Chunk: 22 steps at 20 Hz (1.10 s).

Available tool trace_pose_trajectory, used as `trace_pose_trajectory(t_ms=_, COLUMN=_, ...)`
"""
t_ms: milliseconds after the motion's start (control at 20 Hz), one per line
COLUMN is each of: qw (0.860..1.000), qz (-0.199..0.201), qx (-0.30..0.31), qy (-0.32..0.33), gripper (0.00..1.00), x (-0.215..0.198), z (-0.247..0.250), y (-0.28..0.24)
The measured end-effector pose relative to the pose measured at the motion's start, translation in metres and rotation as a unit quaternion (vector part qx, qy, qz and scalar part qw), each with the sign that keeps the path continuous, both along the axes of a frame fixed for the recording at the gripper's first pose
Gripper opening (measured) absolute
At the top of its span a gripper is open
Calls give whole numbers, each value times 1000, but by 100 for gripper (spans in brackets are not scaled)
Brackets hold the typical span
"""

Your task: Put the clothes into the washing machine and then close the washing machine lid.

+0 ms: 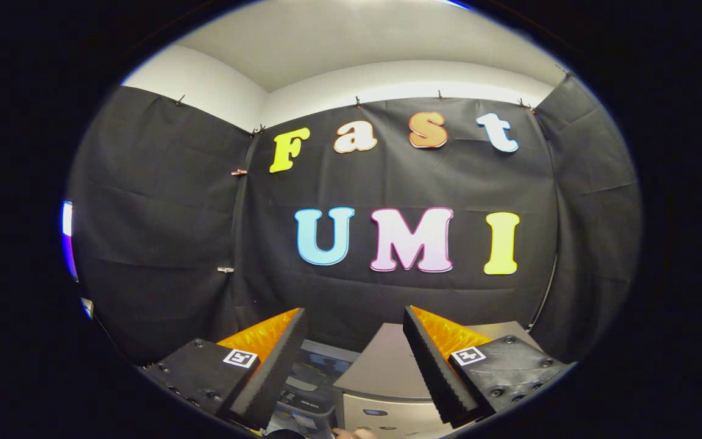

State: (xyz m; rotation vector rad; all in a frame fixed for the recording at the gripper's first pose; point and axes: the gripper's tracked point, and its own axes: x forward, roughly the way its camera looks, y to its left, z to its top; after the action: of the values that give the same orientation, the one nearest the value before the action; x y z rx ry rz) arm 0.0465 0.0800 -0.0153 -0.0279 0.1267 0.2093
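Observation:
My gripper (354,323) is open, its two fingers spread wide with nothing between them, and it points at the booth's back wall from high up. Below and between the fingers stands the washing machine (381,372), a grey box with a flat top and a control strip on its front. To its left lies a dark panel or lid part (311,372) with a glossy surface; I cannot tell whether it is the open lid. No clothes are in sight.
Black cloth walls close in the booth at the back and on both sides. A small part of a hand (357,433) shows below the machine's front. A lit strip (68,238) shows past the left wall's edge.

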Motion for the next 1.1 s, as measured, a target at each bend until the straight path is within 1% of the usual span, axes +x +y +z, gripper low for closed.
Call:
trace_pose_trajectory(t_ms=300, qw=999, qz=-30, qx=-7, qy=-34, gripper=99, x=-28, z=32, y=-44)
trace_pose_trajectory(t_ms=500, qw=998, qz=-35, qx=-7, qy=-50, gripper=99, x=-42, z=42, y=-63)
trace_pose_trajectory(t_ms=600, qw=997, qz=-44, qx=-11, qy=-56, gripper=99, x=-43, z=43, y=-75)
trace_pose_trajectory(t_ms=800, qw=997, qz=-48, qx=-13, qy=-62, gripper=98, x=-46, z=45, y=-86)
trace_pose_trajectory(t_ms=1100, qw=997, qz=-45, qx=-11, qy=-69, gripper=98, x=-47, z=48, y=-95)
